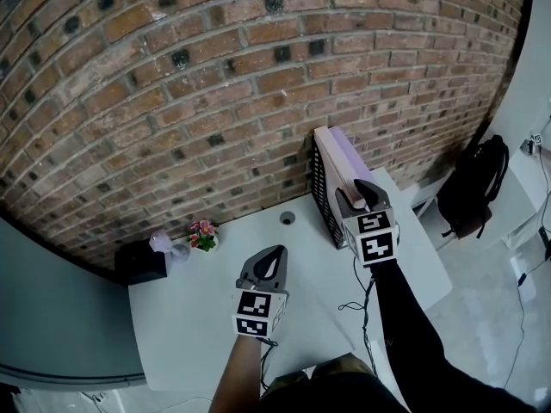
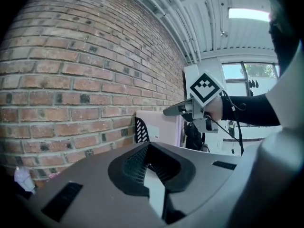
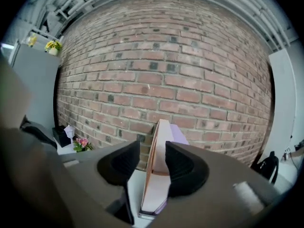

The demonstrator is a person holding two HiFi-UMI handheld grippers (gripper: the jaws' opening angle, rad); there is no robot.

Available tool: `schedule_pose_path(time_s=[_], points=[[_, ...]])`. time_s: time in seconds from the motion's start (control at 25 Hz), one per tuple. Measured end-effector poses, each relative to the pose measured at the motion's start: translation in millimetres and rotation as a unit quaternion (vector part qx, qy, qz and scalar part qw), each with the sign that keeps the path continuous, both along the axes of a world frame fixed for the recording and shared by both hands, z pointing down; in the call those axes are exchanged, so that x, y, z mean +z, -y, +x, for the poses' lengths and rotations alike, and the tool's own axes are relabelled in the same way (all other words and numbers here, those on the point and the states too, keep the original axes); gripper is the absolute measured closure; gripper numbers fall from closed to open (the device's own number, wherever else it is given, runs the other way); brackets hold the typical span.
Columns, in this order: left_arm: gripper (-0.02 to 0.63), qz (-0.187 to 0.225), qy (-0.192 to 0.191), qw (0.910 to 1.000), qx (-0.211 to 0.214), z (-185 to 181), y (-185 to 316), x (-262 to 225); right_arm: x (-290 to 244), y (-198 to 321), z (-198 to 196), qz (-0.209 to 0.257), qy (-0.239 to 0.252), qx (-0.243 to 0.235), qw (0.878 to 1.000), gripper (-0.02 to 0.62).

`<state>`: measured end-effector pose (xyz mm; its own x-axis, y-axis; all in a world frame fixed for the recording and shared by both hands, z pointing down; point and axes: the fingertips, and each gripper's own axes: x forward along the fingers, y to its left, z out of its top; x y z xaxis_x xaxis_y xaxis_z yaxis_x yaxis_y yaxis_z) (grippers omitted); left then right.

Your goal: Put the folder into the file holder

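A thick pink and lavender folder (image 1: 340,157) stands upright inside the black mesh file holder (image 1: 325,200) against the brick wall. My right gripper (image 1: 360,194) is at the folder's near top corner, its jaws wide on either side. In the right gripper view the folder (image 3: 156,175) runs between the two dark pads of my right gripper (image 3: 153,156), which is shut on it. The left gripper view shows the holder (image 2: 140,129), the folder (image 2: 159,125) and the right gripper (image 2: 167,112) at its top edge. My left gripper (image 1: 274,252) hovers over the white table, shut and empty.
On the white table (image 1: 198,317) stand a small pot of pink flowers (image 1: 203,235) and a black box (image 1: 140,261) at the far left. A round cable hole (image 1: 287,218) lies left of the holder. A black backpack (image 1: 472,188) sits on the floor at right.
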<state>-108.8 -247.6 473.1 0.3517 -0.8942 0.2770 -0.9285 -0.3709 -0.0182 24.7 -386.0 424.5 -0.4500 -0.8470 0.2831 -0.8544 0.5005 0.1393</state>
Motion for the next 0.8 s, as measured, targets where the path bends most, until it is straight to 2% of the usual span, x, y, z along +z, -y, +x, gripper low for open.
schedule_pose_path(time_s=[0.2,0.36,0.48,0.64,0.8], points=[[0.598,-0.001,-0.007,0.9999,-0.010,-6.8,1.4,2.7,12.5,8.8,-4.9,-0.070,0.003,-0.002,0.998,0.426],[0.598,-0.005,-0.015,0.9998,-0.011,-5.2,2.8,6.1,18.5,13.2,-5.2,-0.082,-0.016,-0.013,0.996,0.431],[0.597,-0.001,-0.017,0.9998,-0.007,-0.7,2.8,0.9,15.8,11.5,-6.4,-0.065,-0.013,-0.022,0.998,0.430],[0.598,0.011,-0.015,0.9998,0.002,3.4,-1.4,-11.1,8.4,-7.3,-3.4,-0.012,-0.009,-0.019,1.000,0.430],[0.597,0.025,-0.014,0.9996,0.004,-1.6,-12.1,-25.5,-5.5,-40.5,-4.4,0.028,0.027,-0.026,0.999,0.430]])
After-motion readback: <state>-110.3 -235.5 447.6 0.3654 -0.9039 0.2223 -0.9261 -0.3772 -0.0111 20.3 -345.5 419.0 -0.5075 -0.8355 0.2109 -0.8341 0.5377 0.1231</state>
